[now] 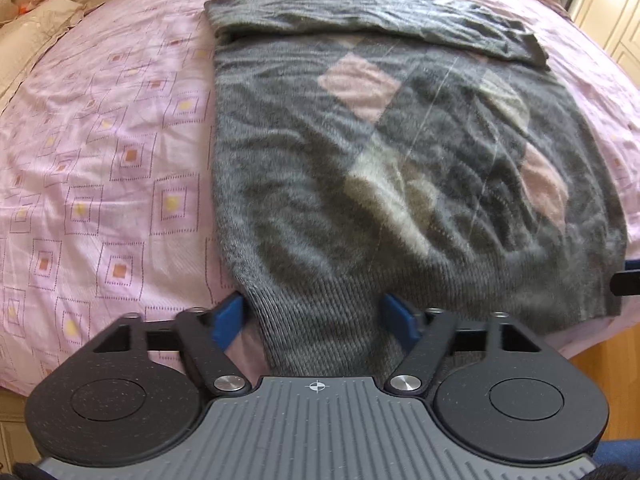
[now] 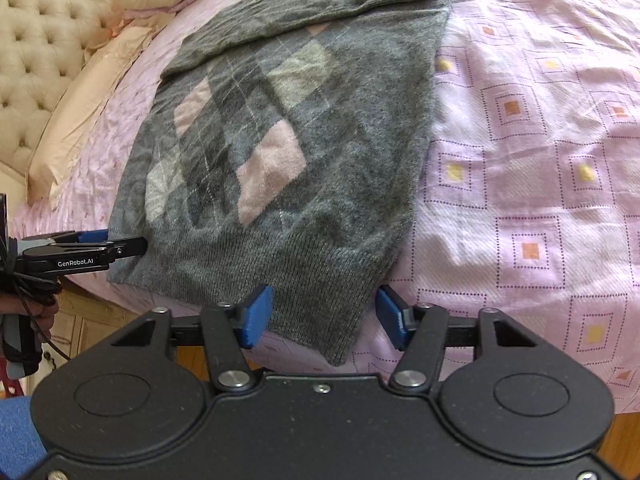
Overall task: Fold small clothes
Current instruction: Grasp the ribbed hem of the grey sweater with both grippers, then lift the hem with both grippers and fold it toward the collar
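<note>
A grey argyle sweater (image 1: 320, 184) with pink and cream diamonds lies flat on the bed, a sleeve (image 1: 360, 16) folded across its far end. My left gripper (image 1: 314, 318) is open, its blue pads either side of the ribbed hem at the bed's near edge. In the right wrist view the same sweater (image 2: 320, 160) reaches toward me. My right gripper (image 2: 324, 316) is open around the hem's right corner. The left gripper (image 2: 120, 248) shows side-on at the hem's left corner. A bit of the right gripper (image 1: 628, 280) shows at the left view's right edge.
A pink sheet (image 2: 540, 160) with square prints covers the bed. A beige tufted headboard (image 2: 40, 40) and a cream duvet (image 2: 80, 120) lie beyond the sweater. Wooden floor (image 1: 600, 360) and cream cabinets (image 1: 608, 8) border the bed. A hand (image 2: 24, 312) holds the left gripper's handle.
</note>
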Demonstrator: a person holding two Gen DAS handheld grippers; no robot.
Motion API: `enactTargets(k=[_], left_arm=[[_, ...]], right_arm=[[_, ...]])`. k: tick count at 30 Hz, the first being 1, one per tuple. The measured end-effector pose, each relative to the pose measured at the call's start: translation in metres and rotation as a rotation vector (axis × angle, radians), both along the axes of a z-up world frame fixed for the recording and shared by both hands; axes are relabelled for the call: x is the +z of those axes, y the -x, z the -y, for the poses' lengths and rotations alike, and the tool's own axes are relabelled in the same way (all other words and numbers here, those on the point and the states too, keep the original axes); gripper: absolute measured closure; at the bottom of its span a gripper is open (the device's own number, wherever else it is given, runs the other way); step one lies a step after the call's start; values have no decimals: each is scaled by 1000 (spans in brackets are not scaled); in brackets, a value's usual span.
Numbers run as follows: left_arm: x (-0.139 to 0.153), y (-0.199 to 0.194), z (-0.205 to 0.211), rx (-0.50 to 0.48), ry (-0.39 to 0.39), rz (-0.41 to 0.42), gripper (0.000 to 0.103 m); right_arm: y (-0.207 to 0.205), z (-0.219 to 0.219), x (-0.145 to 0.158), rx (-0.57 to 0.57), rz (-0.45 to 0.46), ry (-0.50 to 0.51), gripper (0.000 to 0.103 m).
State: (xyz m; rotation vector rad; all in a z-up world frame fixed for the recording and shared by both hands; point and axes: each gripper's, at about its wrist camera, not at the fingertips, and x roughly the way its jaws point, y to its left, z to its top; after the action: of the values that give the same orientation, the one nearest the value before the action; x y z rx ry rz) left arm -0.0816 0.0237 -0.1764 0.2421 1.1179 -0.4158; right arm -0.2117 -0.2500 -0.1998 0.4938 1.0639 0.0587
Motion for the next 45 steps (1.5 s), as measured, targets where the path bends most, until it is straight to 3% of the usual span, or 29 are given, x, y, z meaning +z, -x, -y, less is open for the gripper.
enactTargets(k=[3, 16, 18, 19, 20, 21, 22, 29, 37, 45], left_arm=[[1, -3, -3, 12, 15, -11, 41], [3, -5, -15, 56, 59, -22, 43], [4, -6, -15, 59, 44, -22, 53], [5, -7, -16, 64, 50, -25, 55], [6, -8, -18, 76, 61, -29, 60], [6, -9, -21, 92, 71, -34, 64], [7, -9, -24, 109, 82, -38, 66], [7, -10, -34, 121, 111, -59, 98], [34, -17, -47, 188, 232, -64, 99], [87, -48, -50, 251, 364, 27, 99]], right_arm=[[-1, 2, 0, -23, 7, -4, 48], [-13, 2, -2, -52, 23, -22, 48], [-13, 2, -2, -57, 18, -19, 51], [-13, 3, -2, -64, 13, -13, 60], [-13, 5, -2, -70, 5, -13, 78], [-13, 7, -4, -79, -7, -22, 87], [-14, 9, -5, -87, -14, -31, 88], [-16, 12, 1, -98, -11, -66, 89], [-20, 24, 44, -125, 79, -125, 90], [-43, 47, 98, -210, 210, -137, 90]])
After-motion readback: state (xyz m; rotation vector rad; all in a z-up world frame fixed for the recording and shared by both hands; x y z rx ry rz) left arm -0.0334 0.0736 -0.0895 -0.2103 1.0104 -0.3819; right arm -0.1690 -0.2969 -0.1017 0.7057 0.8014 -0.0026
